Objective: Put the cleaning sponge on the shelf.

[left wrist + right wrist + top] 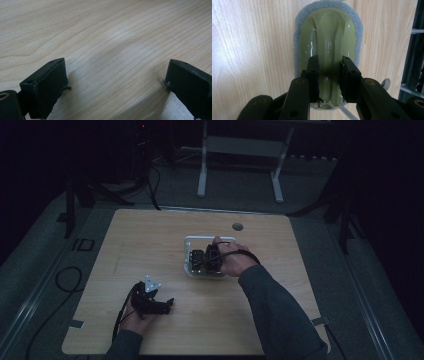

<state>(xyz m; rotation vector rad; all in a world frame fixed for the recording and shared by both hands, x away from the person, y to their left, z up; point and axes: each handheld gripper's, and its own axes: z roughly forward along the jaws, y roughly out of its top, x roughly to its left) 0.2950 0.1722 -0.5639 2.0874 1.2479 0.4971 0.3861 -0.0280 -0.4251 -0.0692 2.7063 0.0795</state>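
Near the middle of the wooden worktop, a little toward its far edge, lies a scrubbing pad with a grey fleece rim and a glossy olive-green grip ridge, and the right tongs are pinched on that ridge from both sides, the person's right hand lying over it in the high view. At the near left the left tongs sit low over bare wood with jaws spread wide and nothing between them, well apart from the pad. A small round grommet sits in the worktop just beyond the pad, and nothing crowds it.
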